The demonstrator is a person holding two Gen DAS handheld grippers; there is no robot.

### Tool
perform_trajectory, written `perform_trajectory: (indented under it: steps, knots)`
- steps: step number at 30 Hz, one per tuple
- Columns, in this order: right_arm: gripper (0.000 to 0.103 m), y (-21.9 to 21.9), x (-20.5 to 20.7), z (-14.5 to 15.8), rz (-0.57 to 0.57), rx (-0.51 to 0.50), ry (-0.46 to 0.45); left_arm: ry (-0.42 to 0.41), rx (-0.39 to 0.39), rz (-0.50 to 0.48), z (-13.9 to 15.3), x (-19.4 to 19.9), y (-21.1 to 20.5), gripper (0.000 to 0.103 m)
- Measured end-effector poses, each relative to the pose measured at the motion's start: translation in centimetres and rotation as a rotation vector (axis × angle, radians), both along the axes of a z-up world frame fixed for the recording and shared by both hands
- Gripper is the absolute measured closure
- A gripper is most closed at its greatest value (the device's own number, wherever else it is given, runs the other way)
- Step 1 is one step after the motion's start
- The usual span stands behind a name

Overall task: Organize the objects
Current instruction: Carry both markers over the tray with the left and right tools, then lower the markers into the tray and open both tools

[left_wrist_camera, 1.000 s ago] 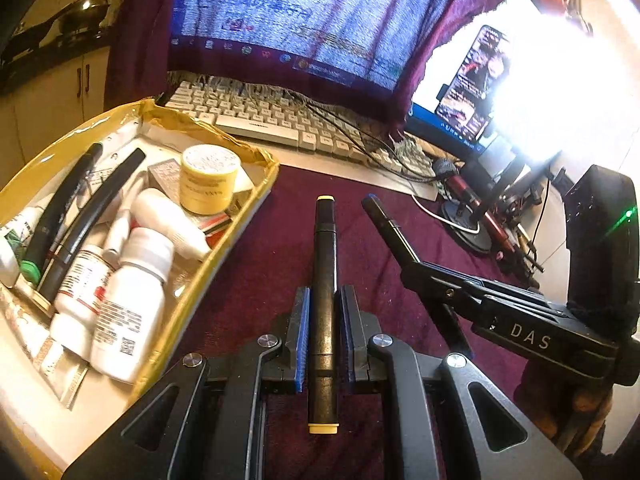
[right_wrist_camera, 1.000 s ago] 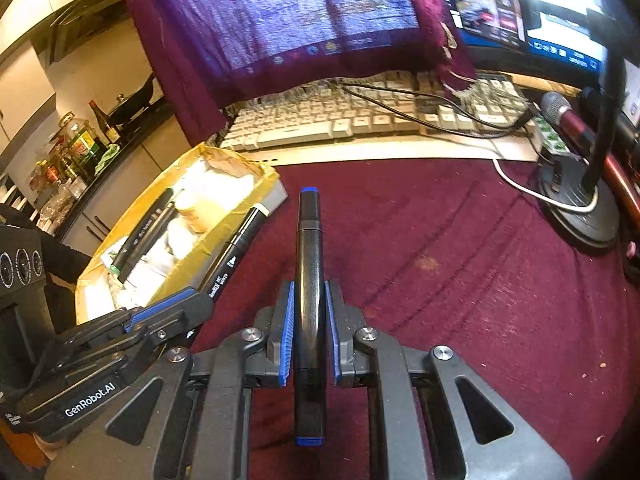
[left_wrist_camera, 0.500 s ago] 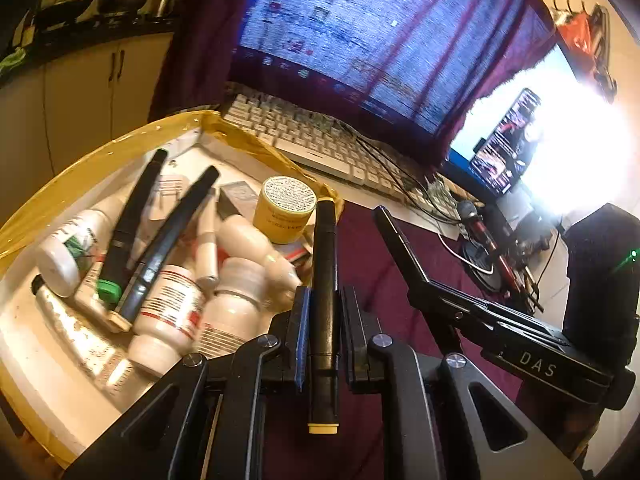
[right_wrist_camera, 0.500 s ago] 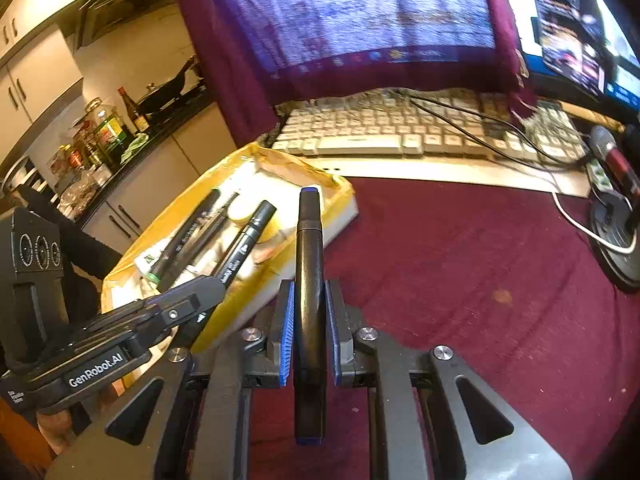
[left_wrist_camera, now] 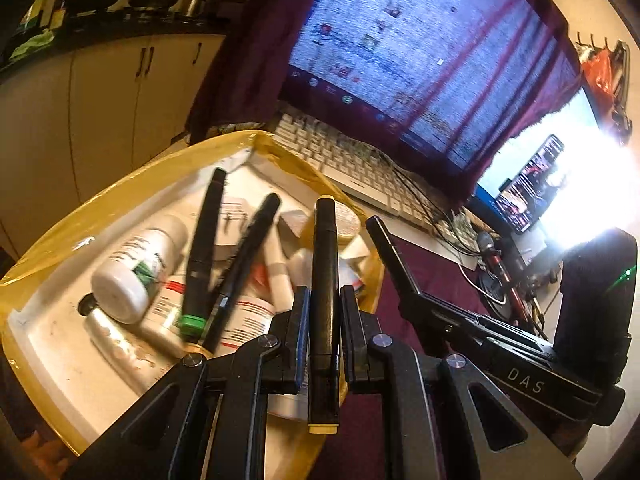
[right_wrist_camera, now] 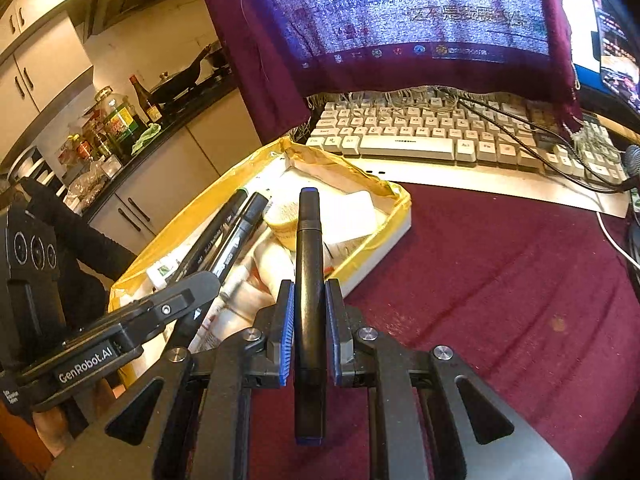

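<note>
Left wrist view: the left gripper (left_wrist_camera: 323,312) is pinching a black marker with a yellow end cap (left_wrist_camera: 325,280), held lengthwise between its blue pads. The marker hangs over the near right edge of a yellow-lined tray (left_wrist_camera: 120,188) that sits at the left edge of the tabletop (left_wrist_camera: 436,276), which is covered in maroon cloth. In the tray lie two black markers (left_wrist_camera: 204,252), one with a green cap, on top of white bottles (left_wrist_camera: 136,268) and a tube. The right gripper (left_wrist_camera: 384,240) shows just beside, to the right.

Right wrist view: the right gripper (right_wrist_camera: 310,312) is clamped on a black marker with blue ends (right_wrist_camera: 309,280), whose tip reaches over the tray (right_wrist_camera: 384,236). The left gripper (right_wrist_camera: 192,292) is over the tray at the left. A white keyboard (right_wrist_camera: 408,144) lies along the far edge, beneath a cloth-draped monitor (right_wrist_camera: 400,20).
</note>
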State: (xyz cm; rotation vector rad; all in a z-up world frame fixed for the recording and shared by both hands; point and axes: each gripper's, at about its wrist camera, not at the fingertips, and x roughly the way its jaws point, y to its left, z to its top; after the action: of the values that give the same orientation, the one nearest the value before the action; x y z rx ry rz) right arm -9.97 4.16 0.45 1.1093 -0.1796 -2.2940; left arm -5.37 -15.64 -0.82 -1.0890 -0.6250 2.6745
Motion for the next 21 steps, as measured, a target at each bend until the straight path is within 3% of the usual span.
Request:
perform_trajectory:
  steps: [14, 21]
  knots:
    - [0.091, -4.4, -0.9, -0.8, 0.085, 0.002, -0.012, -0.019, -0.039, 0.062, -0.9, -0.3, -1.7, 0.091]
    - [0.091, -5.0, -2.2, -1.4, 0.057, -0.001, -0.012, -0.023, -0.046, 0.069, -1.1, -0.5, -2.0, 0.091]
